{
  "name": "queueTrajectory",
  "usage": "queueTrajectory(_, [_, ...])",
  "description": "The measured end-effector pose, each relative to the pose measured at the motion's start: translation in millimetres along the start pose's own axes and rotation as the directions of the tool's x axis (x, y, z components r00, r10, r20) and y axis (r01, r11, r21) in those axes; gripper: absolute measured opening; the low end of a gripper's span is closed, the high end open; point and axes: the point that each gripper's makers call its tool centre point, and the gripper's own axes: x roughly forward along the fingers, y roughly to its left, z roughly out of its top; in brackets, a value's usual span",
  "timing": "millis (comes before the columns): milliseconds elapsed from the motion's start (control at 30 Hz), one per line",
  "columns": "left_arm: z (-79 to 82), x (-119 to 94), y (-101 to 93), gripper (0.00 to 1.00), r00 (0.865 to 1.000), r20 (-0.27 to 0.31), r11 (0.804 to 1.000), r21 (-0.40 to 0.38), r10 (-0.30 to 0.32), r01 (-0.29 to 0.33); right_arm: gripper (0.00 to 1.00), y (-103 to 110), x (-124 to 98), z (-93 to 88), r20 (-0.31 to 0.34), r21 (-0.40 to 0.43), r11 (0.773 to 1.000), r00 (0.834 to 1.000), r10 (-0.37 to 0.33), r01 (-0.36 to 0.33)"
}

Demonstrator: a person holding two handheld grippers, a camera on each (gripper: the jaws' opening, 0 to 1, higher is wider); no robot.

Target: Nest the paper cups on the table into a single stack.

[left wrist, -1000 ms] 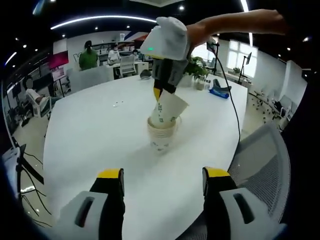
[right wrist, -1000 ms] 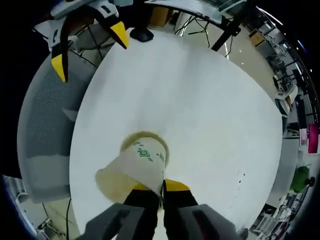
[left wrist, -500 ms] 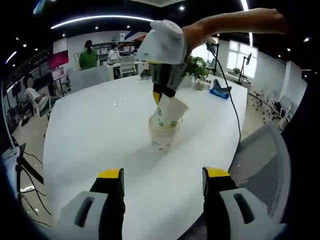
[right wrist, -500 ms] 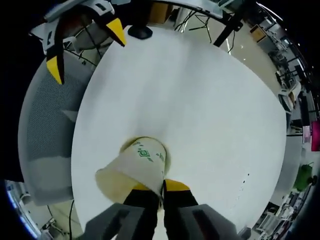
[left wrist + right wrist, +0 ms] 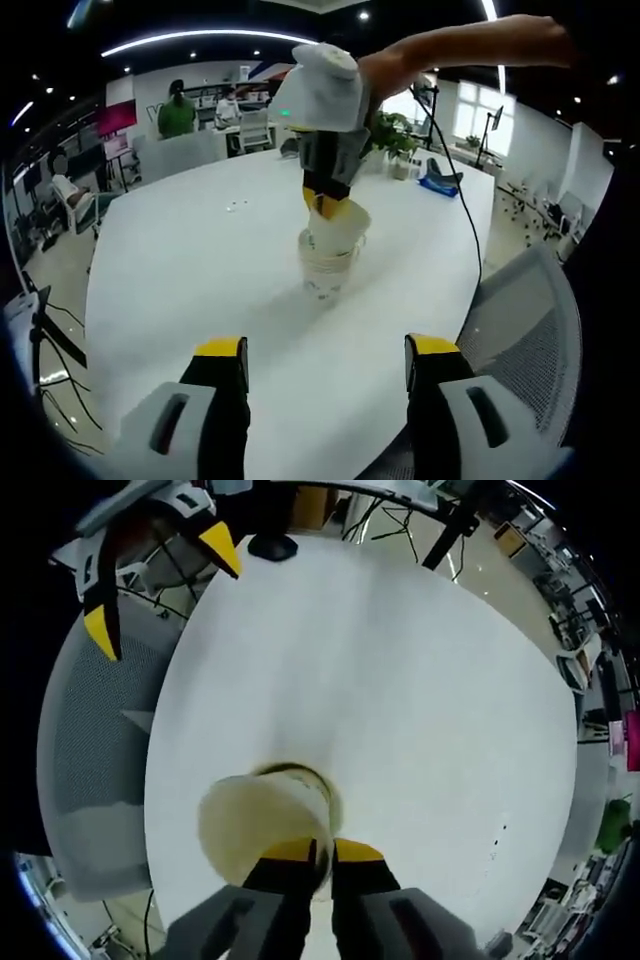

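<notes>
Pinching a cup's (image 5: 262, 825) rim, right gripper (image 5: 318, 852) hovers mid-table (image 5: 400, 700).

We count one stack of paper cups (image 5: 326, 268) on the bench (image 5: 200, 260), how many are nested in it we cannot tell, plus one more cup (image 5: 338, 222) entering its top. We count two grippers: the right gripper (image 5: 322, 200) and the left gripper (image 5: 325, 365). One mesh chair (image 5: 525, 330) stands beside the bench.
</notes>
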Motion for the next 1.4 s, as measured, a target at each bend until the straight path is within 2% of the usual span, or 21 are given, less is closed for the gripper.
queueTrajectory(567, [0.3, 2, -1.9, 0.62, 1.000, -0.007, 1.000, 0.009, -0.006, 0.006, 0.09, 5, -10, 8.5, 0.041, 0.029, 0.999, 0.999, -0.026, 0.025])
queueTrajectory(833, [0.0, 2, -2.3, 0.62, 1.000, -0.010, 1.000, 0.010, -0.006, 0.006, 0.16, -1, -10, 6.2, 0.099, 0.095, 0.995, 0.994, -0.036, 0.026])
queueTrajectory(900, [-0.3, 2, -3.1, 0.62, 1.000, -0.012, 1.000, 0.011, -0.006, 0.006, 0.20, -1, -12, 7.9, 0.141, 0.146, 0.989, 0.989, -0.043, 0.022])
queueTrajectory(1100, [-0.3, 4, -4.5, 0.62, 1.000, -0.018, 1.000, 0.018, -0.011, 0.011, 0.25, 1, -21, 0.1, 0.207, 0.237, 0.971, 0.977, -0.058, 0.008])
queueTrajectory(1233, [2.1, 6, -7.3, 0.62, 1.000, -0.019, 1.000, 0.025, -0.016, 0.017, 0.25, -4, -33, -3.9, 0.270, 0.318, 0.948, 0.958, -0.092, 0.001])
queueTrajectory(1400, [2.8, 9, -7.9, 0.62, 1.000, -0.022, 0.999, 0.034, -0.021, 0.022, 0.25, -5, -34, -21.6, 0.314, 0.384, 0.923, 0.942, -0.121, -0.009])
